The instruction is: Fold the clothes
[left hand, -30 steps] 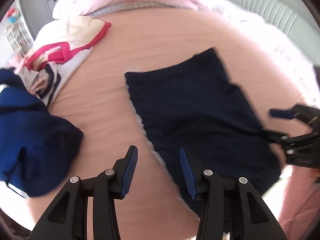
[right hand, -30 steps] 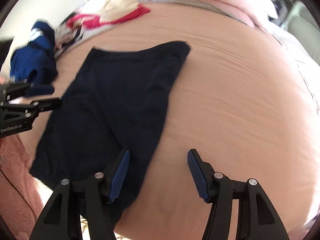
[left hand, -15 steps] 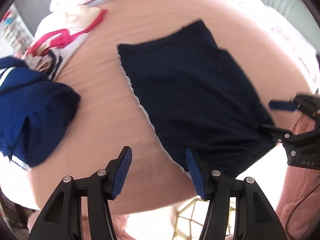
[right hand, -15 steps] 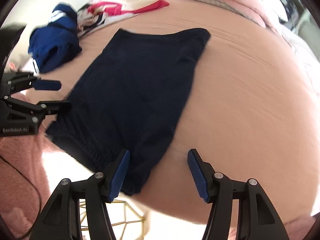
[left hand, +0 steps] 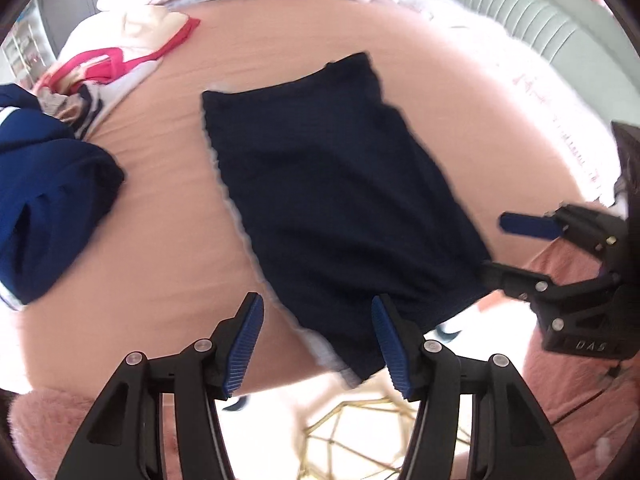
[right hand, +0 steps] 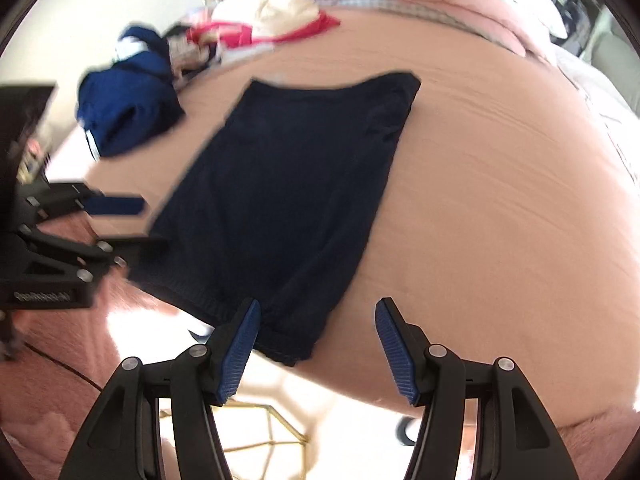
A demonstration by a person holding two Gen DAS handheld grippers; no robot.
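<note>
A dark navy garment [left hand: 332, 200] lies flat and folded on the pink bed [left hand: 160, 240]. Its near end reaches the bed's near edge and hangs slightly over it. My left gripper [left hand: 318, 340] hovers open above that near end, and nothing sits between its blue pads. In the right wrist view the garment [right hand: 288, 184] stretches away from my right gripper [right hand: 318, 344], which is open and empty over the garment's near right corner. Each gripper shows in the other's view, the right gripper [left hand: 496, 246] at the garment's right side and the left gripper [right hand: 150, 224] at its left side.
A crumpled blue garment [left hand: 48, 200] lies to the left on the bed, with a pink and white clothes pile [left hand: 120, 60] behind it. Below the bed edge are a gold wire frame [left hand: 352, 432] and a pink fluffy rug [left hand: 580, 400]. A grey padded headboard [left hand: 500, 12] stands far right.
Both grippers have drawn back toward the bed's near edge, so the floor and gold frame now show. The left jaws have widened. The garment stays flat.
</note>
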